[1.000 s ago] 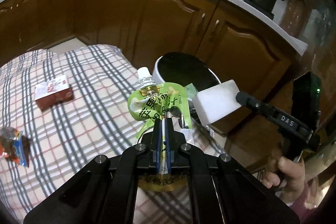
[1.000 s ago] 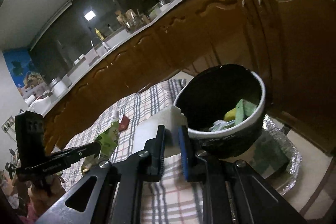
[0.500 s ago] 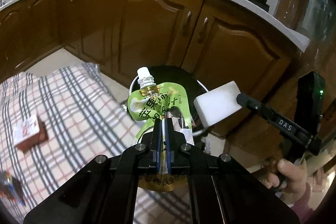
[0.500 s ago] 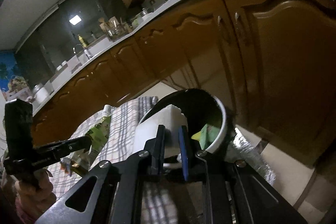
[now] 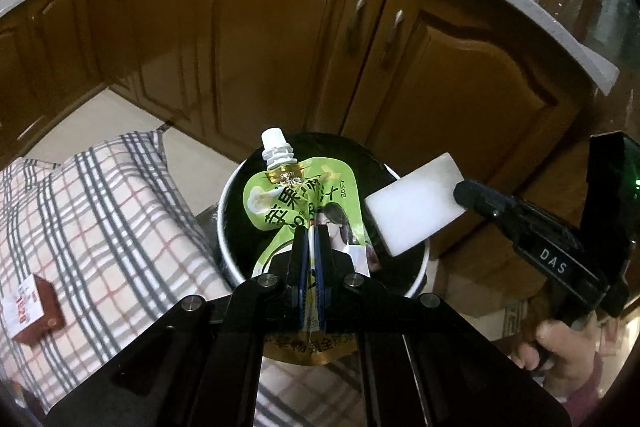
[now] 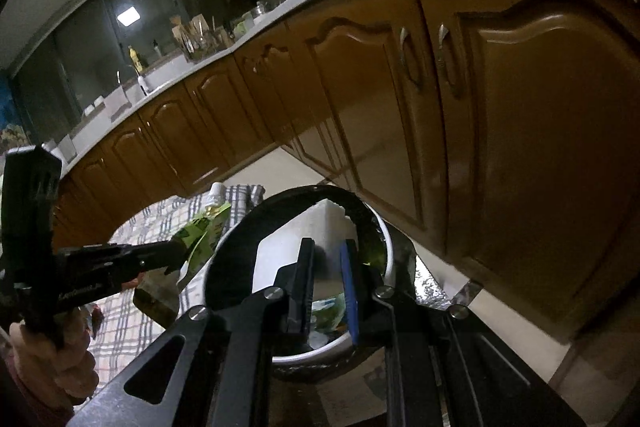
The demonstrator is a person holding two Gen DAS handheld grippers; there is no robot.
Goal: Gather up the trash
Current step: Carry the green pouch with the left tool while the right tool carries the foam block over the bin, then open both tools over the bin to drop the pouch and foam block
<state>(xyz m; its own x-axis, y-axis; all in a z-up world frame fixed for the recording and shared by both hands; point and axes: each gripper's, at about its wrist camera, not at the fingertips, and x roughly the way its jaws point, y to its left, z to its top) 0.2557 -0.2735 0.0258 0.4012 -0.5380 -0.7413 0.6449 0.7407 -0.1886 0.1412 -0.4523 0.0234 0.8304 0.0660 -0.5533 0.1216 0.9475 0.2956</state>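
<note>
**2 grippers holding trash over the bin**

The left gripper (image 5: 311,233) is pinching a green drink pouch (image 5: 304,199), its white cap pointing up, and is holding it above the dark opening of the white-rimmed bin (image 5: 416,277). The right gripper (image 6: 326,247) is clamping a white block (image 5: 414,205) over the bin's right edge. A small red box (image 5: 34,301) is lying on the checked cloth (image 5: 120,219), well apart from the bin.

Glossy wooden cabinets (image 5: 280,39); checked cloth (image 5: 112,219).
</note>
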